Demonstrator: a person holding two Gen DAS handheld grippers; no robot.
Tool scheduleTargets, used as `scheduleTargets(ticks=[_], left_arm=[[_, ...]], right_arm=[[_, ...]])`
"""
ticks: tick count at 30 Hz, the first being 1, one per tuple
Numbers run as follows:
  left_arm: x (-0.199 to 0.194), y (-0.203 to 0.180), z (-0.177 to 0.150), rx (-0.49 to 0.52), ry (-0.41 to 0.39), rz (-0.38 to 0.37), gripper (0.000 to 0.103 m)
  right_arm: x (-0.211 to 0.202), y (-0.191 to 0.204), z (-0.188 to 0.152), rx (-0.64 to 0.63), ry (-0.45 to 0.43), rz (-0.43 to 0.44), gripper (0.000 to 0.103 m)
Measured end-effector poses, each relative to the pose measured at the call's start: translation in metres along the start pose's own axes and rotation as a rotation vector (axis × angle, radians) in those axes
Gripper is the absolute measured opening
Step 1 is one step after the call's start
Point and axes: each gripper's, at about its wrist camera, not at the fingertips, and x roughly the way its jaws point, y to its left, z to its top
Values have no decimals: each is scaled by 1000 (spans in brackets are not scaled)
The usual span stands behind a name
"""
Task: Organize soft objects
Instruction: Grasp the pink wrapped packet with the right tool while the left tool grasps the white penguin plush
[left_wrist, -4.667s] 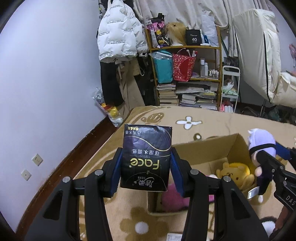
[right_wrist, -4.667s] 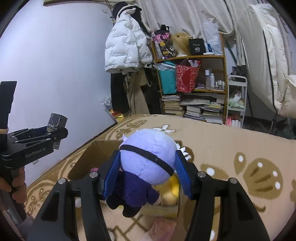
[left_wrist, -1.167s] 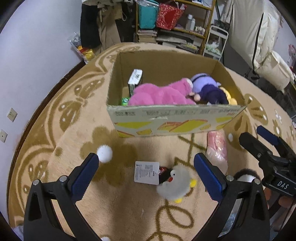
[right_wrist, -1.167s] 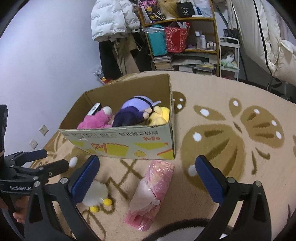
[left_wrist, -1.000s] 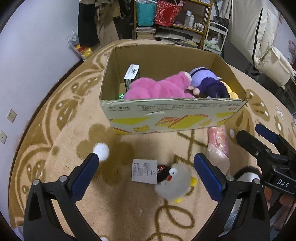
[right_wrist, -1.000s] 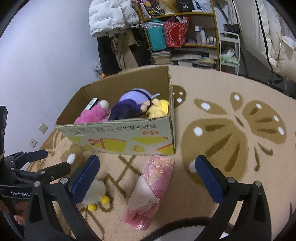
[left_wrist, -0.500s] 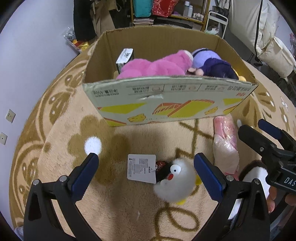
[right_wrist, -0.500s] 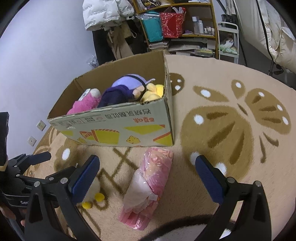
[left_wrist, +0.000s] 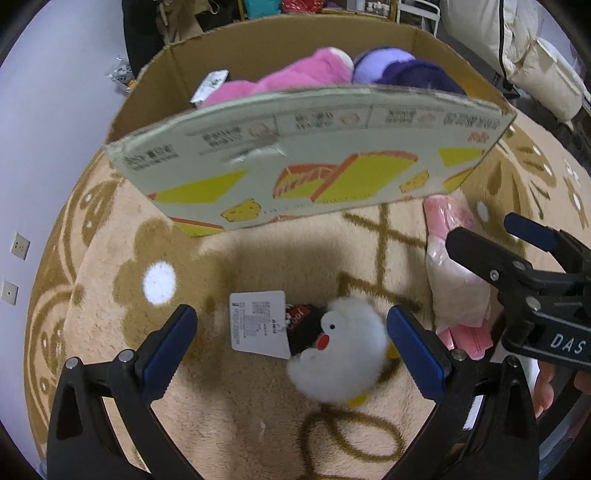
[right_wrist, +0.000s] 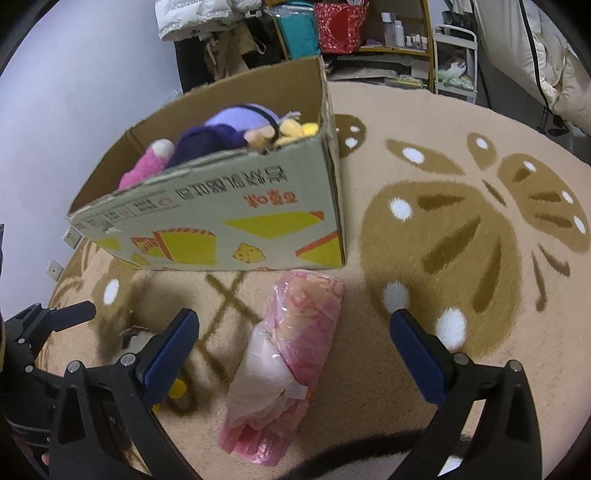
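White plush duck (left_wrist: 341, 350) and pink packet (right_wrist: 291, 354) lie on carpet.

The setting is presenting as a lived-in room of a home. A beige patterned carpet (right_wrist: 461, 229) is covering the floor. A shelf unit (right_wrist: 373, 40) is standing against the far side, holding bags, bottles and stacked books. A white padded jacket (right_wrist: 199, 16) is hanging by the wall, and pale bedding (right_wrist: 532, 48) is lying at the right.

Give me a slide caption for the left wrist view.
Open left tool poised over white duck plush beside cardboard box.
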Motion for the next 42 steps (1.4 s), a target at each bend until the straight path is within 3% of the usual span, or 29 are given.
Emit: scheduleTargets(ticks=[12, 20, 33, 37, 40, 42], left_arm=[[16, -15, -1, 52, 51, 11, 102], [21, -23, -7, 58, 73, 32, 101], [24, -19, -11, 66, 89, 46, 101], [25, -29, -10, 66, 101, 42, 79], [27, -28, -11, 54, 109, 4, 59], [26, -28, -12, 59, 98, 8, 50]], right_arm=[[12, -5, -4, 19, 62, 24, 100], [21, 8, -10, -23, 114, 42, 67], [23, 5, -10, -21, 117, 47, 66], [21, 10, -9, -39, 102, 40, 66], [17, 20, -9, -72, 82, 61, 51], [18, 26, -11, -85, 90, 94, 50]])
